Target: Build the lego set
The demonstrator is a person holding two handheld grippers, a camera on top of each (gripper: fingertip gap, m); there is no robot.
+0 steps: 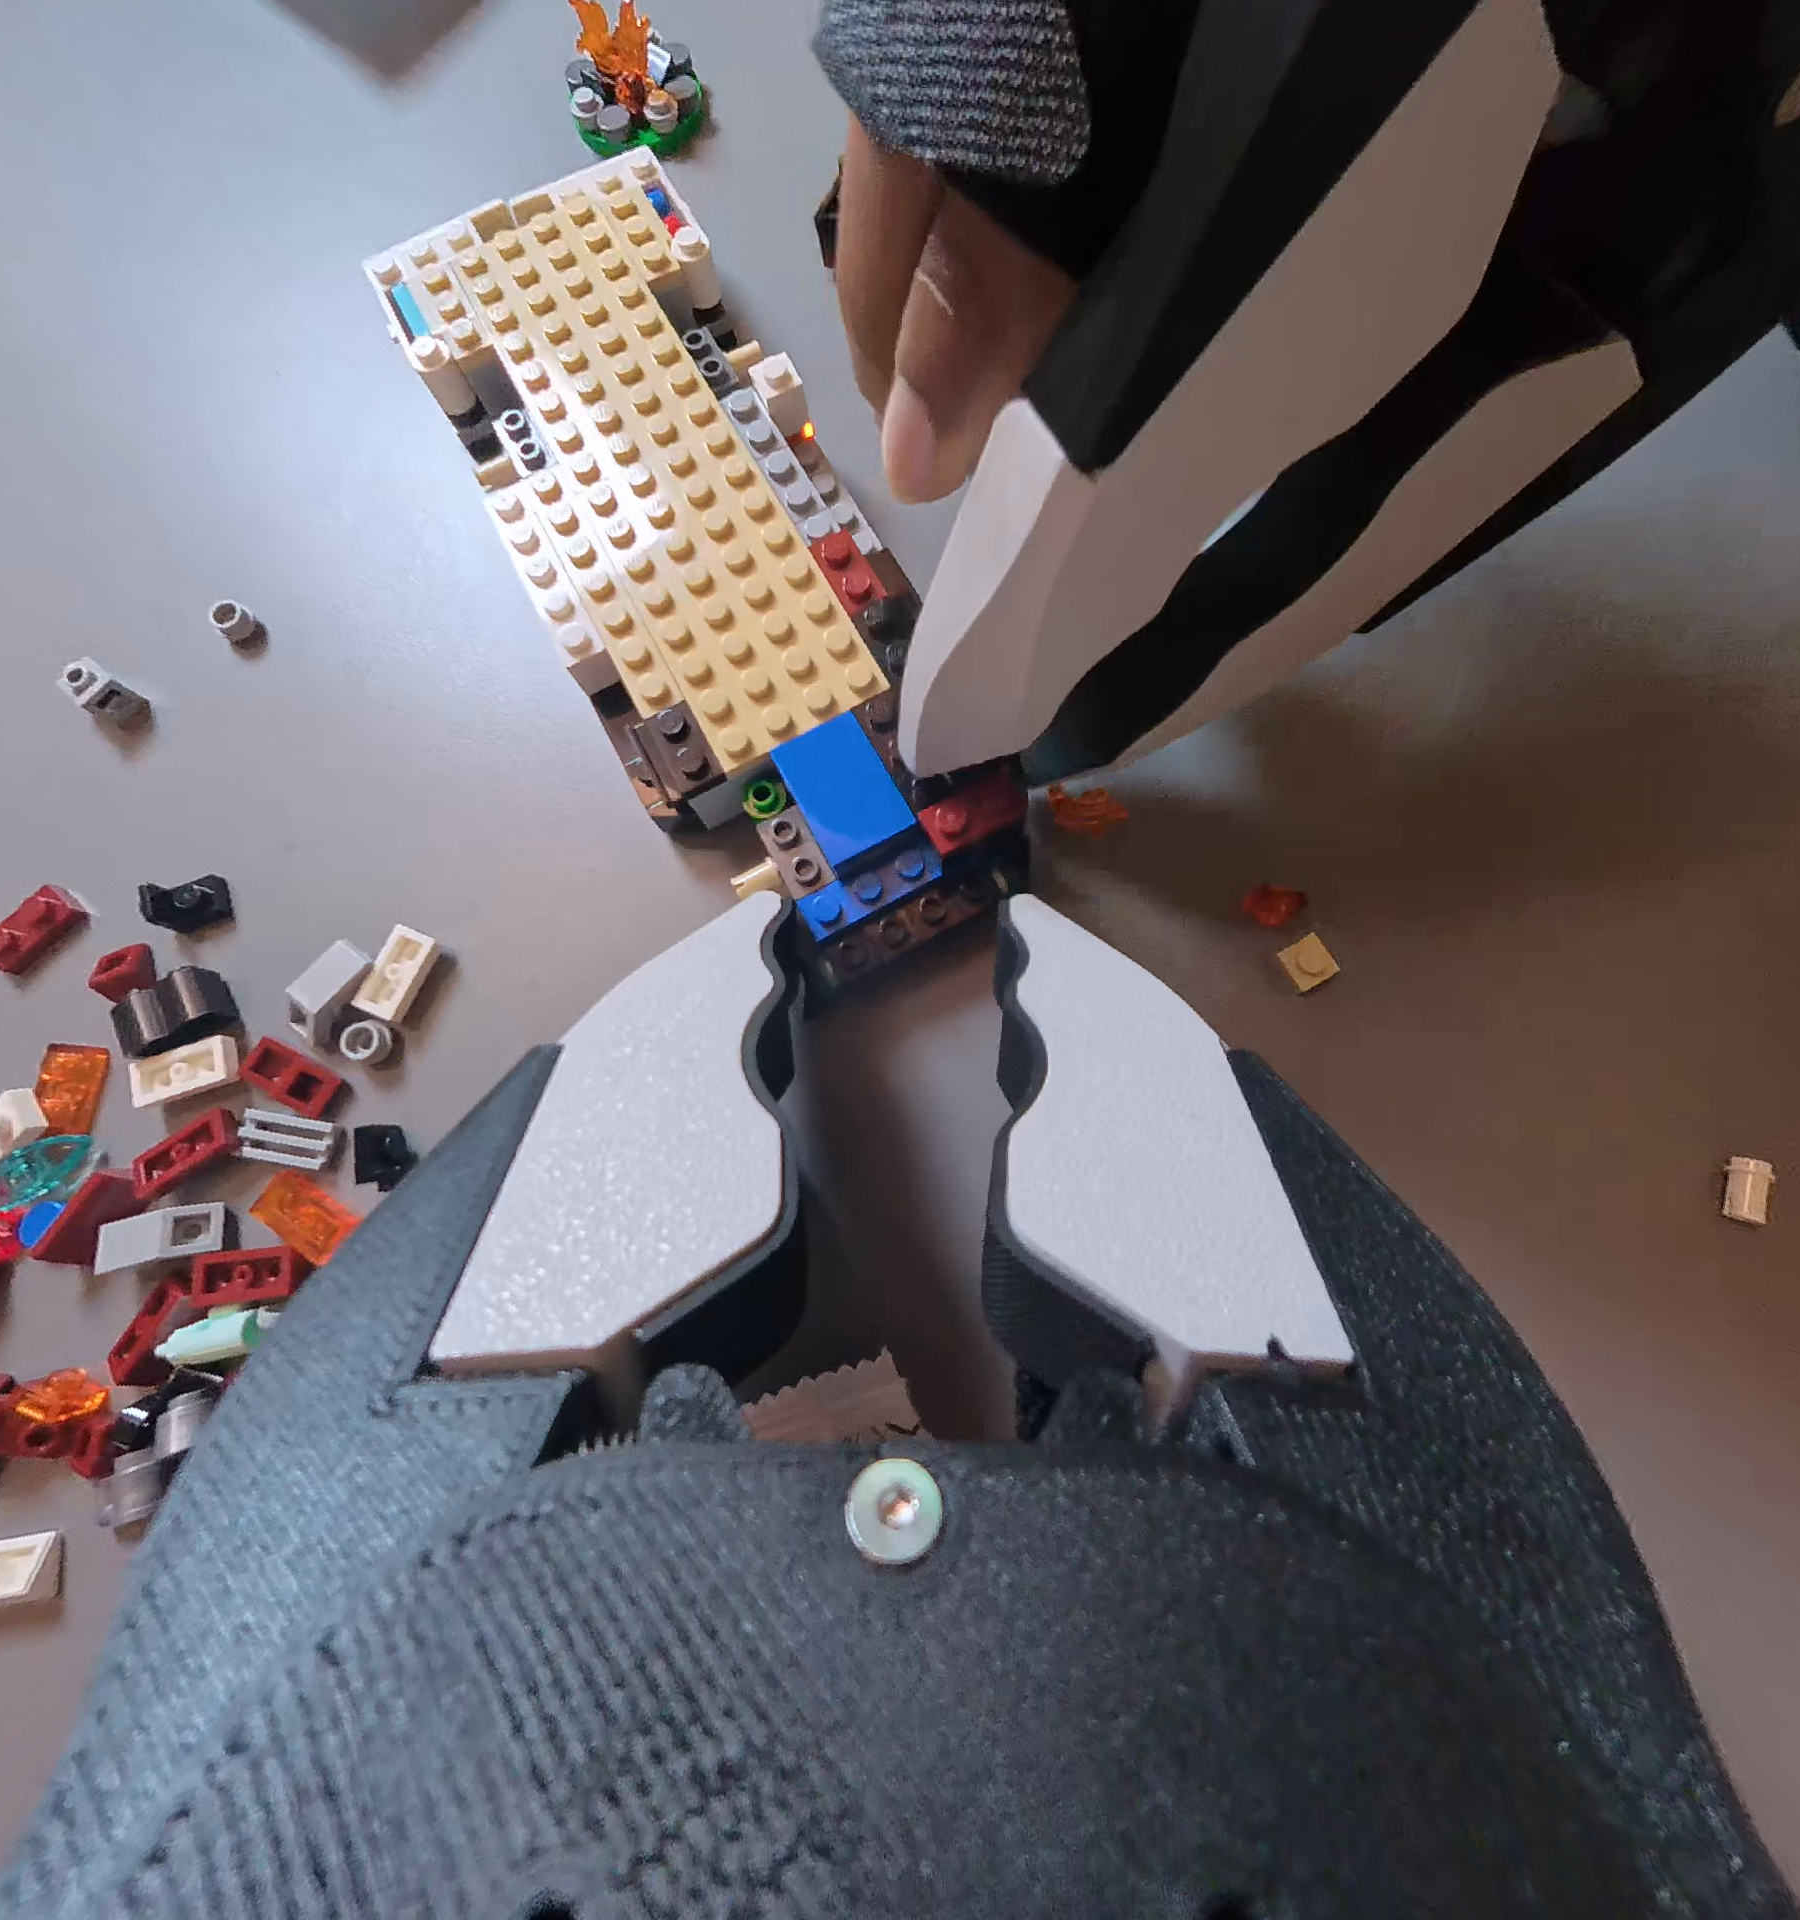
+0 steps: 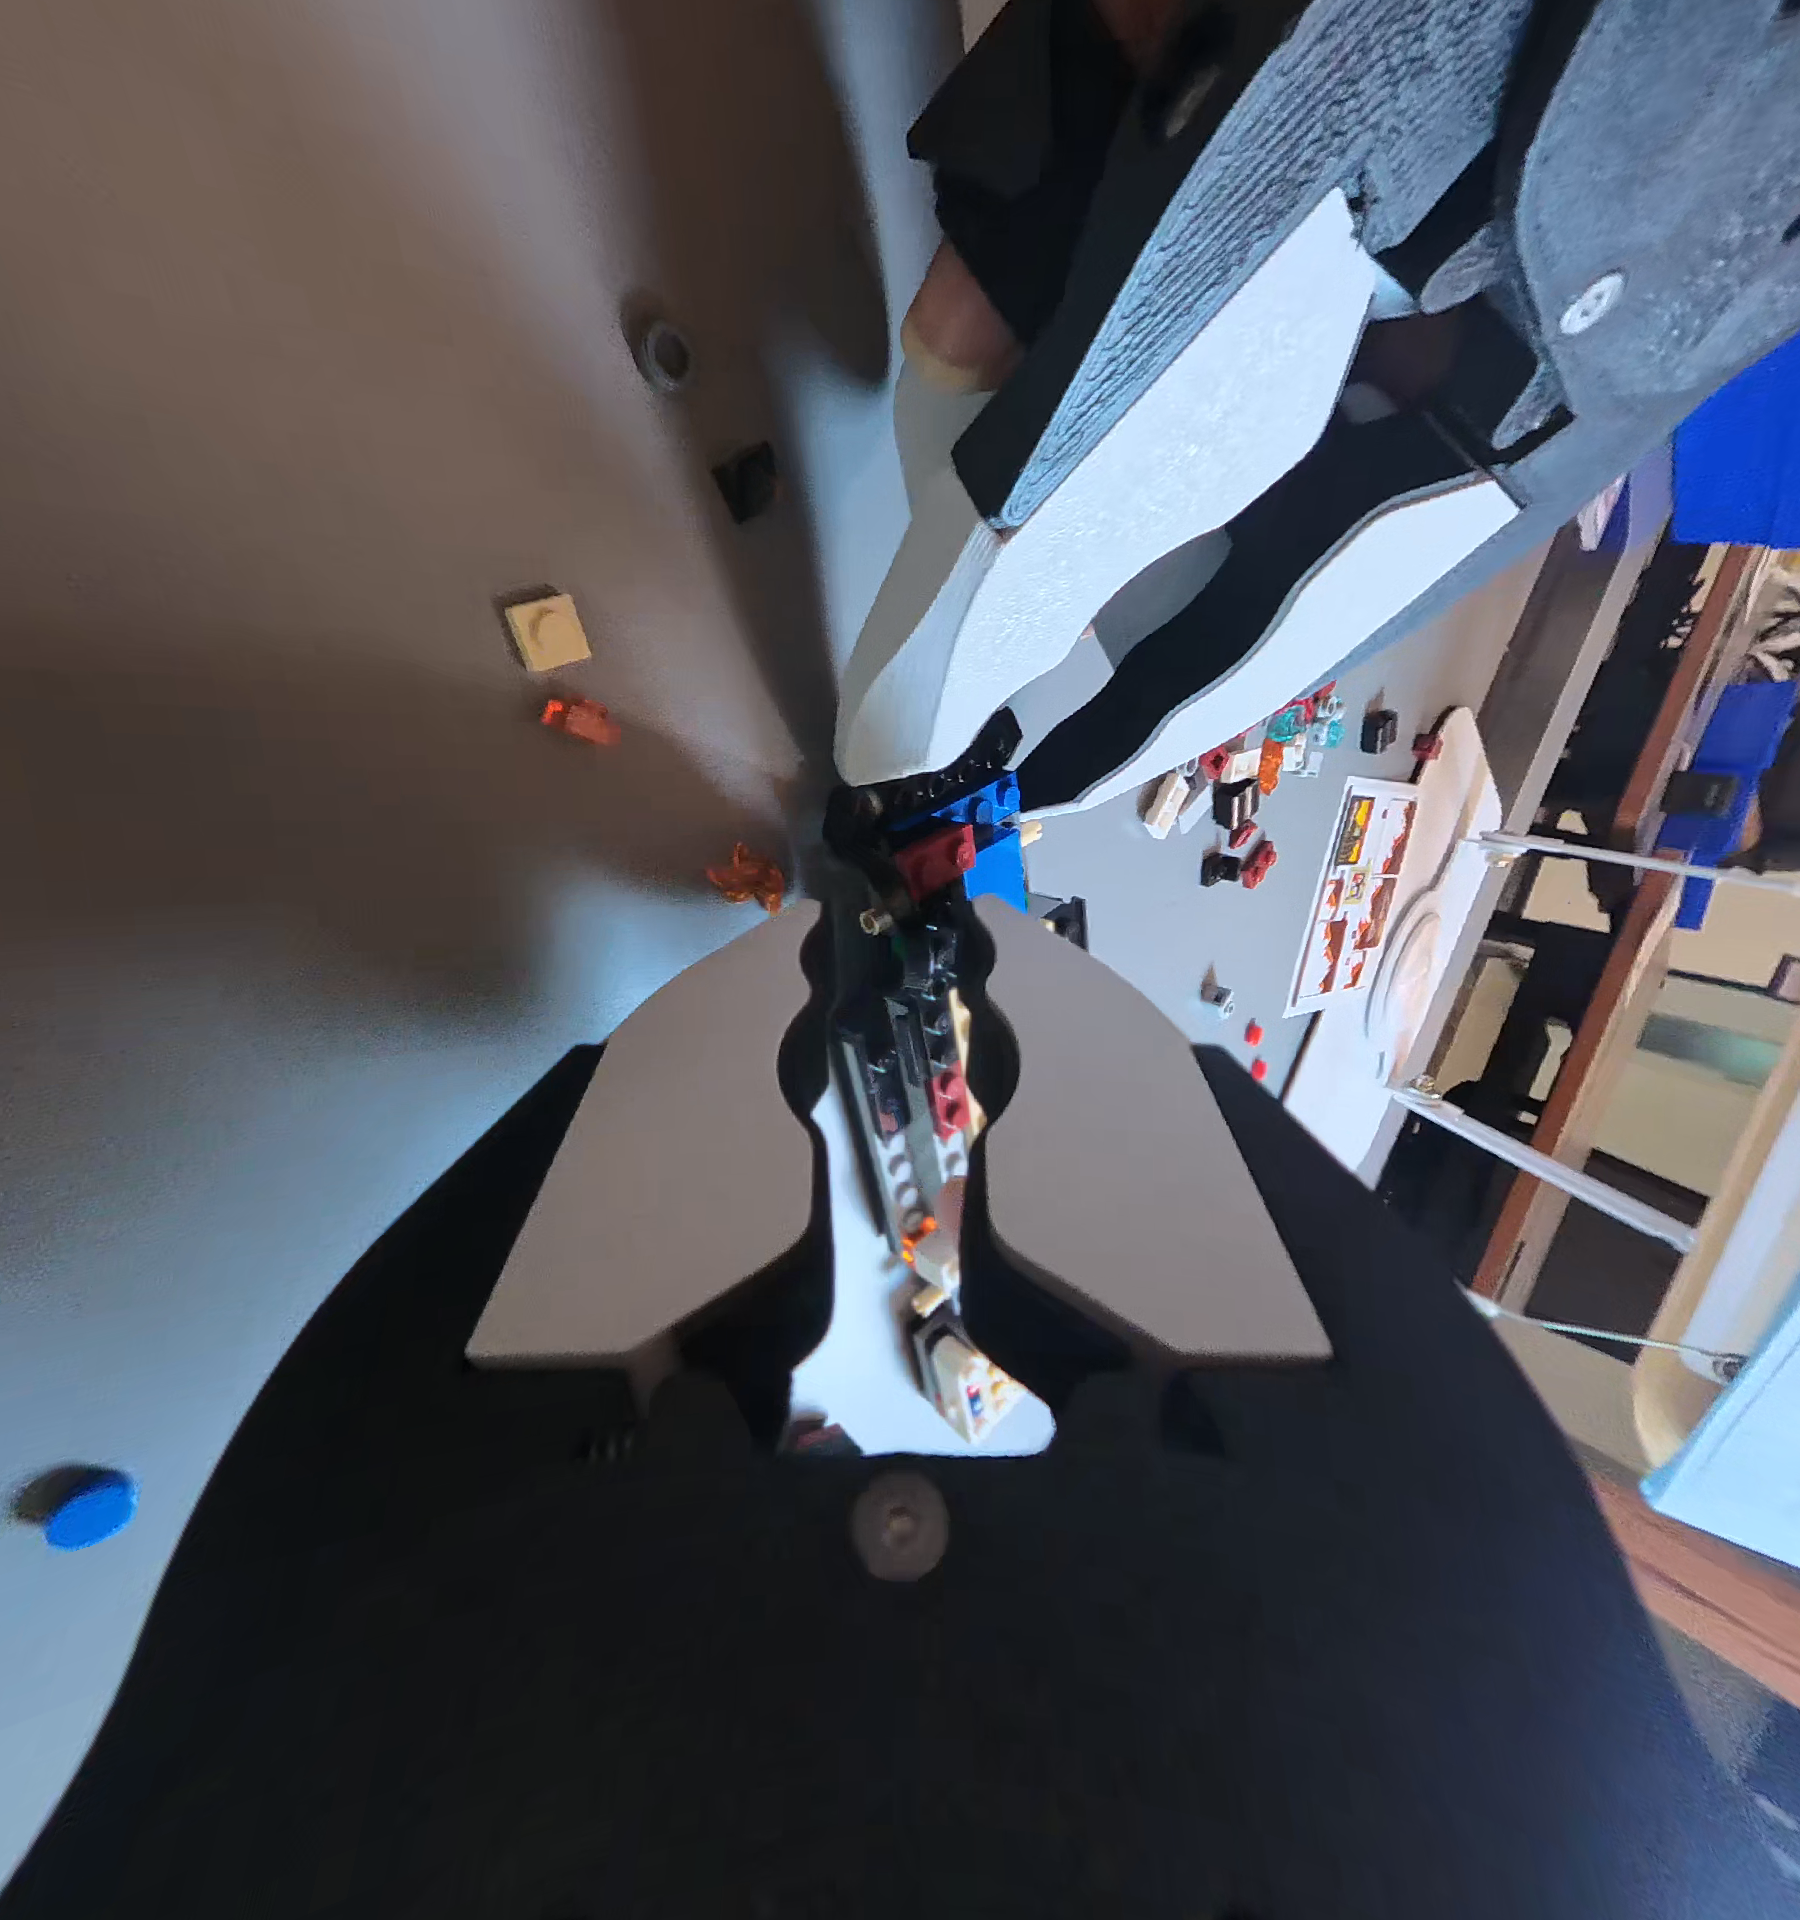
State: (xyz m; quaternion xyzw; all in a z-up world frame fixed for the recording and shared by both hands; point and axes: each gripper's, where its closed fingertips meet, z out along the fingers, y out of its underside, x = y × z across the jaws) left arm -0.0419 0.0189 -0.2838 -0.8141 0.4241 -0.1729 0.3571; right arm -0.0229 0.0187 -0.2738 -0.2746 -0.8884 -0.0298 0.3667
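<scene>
Your left gripper (image 1: 896,925) sits lowest in its own view, its grey fingers (image 1: 667,1039) spread either side of the near end of the brick model (image 1: 667,540); the dark brown brick (image 1: 906,935) at that end fills the gap between the tips, and the pads look pressed on it, so you are clamped on the model's end. Just beyond lie the blue bricks (image 1: 844,810) and a dark red plate (image 1: 969,816); the tan studded deck stretches away across the grey table (image 1: 200,364).

Your right gripper (image 1: 969,753) comes down from the upper right (your hand (image 1: 937,312) is behind it), its white tips at the dark red plate; from its own view the model's side runs up between the parted fingers (image 2: 688,1091), and whether the pads press on anything you cannot tell.

Loose pieces lie heaped at the left (image 1: 148,1174); orange bits (image 1: 1083,808) and a tan plate (image 1: 1306,961) sit on the right; a small campfire build (image 1: 631,88) stands past the model's far end.
</scene>
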